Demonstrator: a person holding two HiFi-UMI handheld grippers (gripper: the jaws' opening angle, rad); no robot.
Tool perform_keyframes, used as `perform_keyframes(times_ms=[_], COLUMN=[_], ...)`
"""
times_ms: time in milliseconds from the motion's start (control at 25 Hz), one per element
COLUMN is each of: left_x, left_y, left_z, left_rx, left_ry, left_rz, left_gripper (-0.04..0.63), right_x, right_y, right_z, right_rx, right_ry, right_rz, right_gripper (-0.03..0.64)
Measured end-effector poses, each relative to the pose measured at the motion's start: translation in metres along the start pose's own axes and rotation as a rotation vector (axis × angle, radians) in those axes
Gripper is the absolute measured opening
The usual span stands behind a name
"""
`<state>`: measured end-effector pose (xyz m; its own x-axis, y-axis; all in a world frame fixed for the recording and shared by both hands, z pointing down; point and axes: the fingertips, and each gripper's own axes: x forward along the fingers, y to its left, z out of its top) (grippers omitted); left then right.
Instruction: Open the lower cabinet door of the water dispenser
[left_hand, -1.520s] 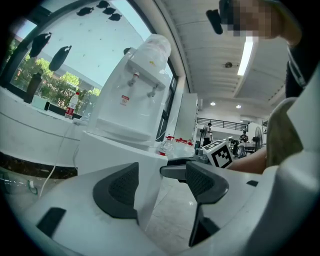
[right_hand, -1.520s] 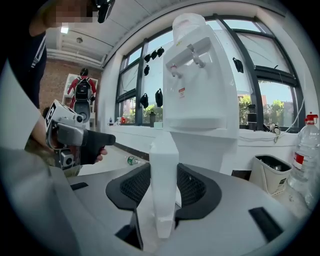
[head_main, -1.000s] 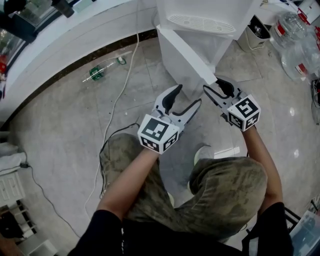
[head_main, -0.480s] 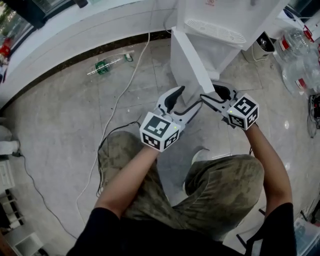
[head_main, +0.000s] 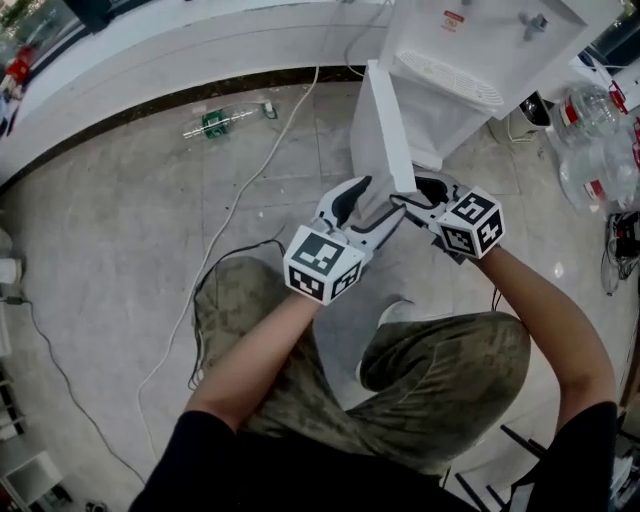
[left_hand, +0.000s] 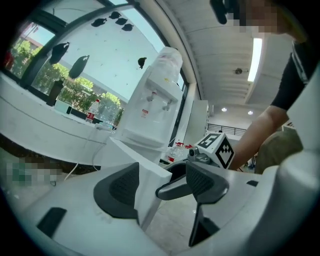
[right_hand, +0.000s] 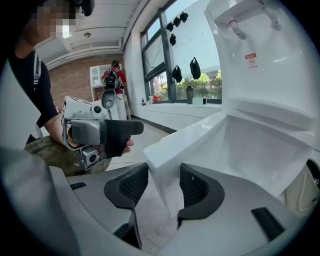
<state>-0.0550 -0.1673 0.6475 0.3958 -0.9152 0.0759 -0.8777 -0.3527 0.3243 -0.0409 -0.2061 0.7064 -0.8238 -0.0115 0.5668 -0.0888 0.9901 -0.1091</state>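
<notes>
The water dispenser (head_main: 470, 40) stands on the floor (head_main: 110, 230) at its far right. The lower cabinet door (head_main: 385, 140) juts out from the dispenser's front left side toward the near edge. Just right of the dispenser sits a small bin (head_main: 525, 112). Further right, by the floor's right edge, are large water jugs (head_main: 585, 175). A curved counter (head_main: 150, 55) bounds the floor's far left edge, and a bottle (head_main: 215, 122) lies on the floor just before it. A cable (head_main: 247, 190) runs from the far edge, left of the dispenser, toward the near left. The person's legs (head_main: 440, 370) are at the near middle, before the door.
</notes>
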Motion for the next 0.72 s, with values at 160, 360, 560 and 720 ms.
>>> perform_keyframes(times_ms=[160, 360, 560, 720], left_x=[-0.004, -0.014, -0.016, -0.020], left_y=[0.000, 0.014, 0.026, 0.033], left_z=[-0.003, 0.008, 0.010, 0.004], left_rx=[-0.010, -0.036, -0.023, -0.016], left_ry=[0.003, -0.038, -0.036, -0.018], left_rz=[0.021, 0.069, 0.107, 0.126], left_gripper=[0.287, 0.287, 0.285, 0.285], right_x=[0.010, 0.032, 0.047, 0.051], right_y=[0.007, 0.022, 0.029, 0.034], right_z=[0.004, 0.018, 0.027, 0.028], right_rx=[0.047, 0.056, 0.028, -0.034], right_ry=[0.029, 0.012, -0.058, -0.063], right_rz=[-0.006, 0.056, 0.065, 0.103], right_gripper=[0.186, 0.186, 0.179, 0.176])
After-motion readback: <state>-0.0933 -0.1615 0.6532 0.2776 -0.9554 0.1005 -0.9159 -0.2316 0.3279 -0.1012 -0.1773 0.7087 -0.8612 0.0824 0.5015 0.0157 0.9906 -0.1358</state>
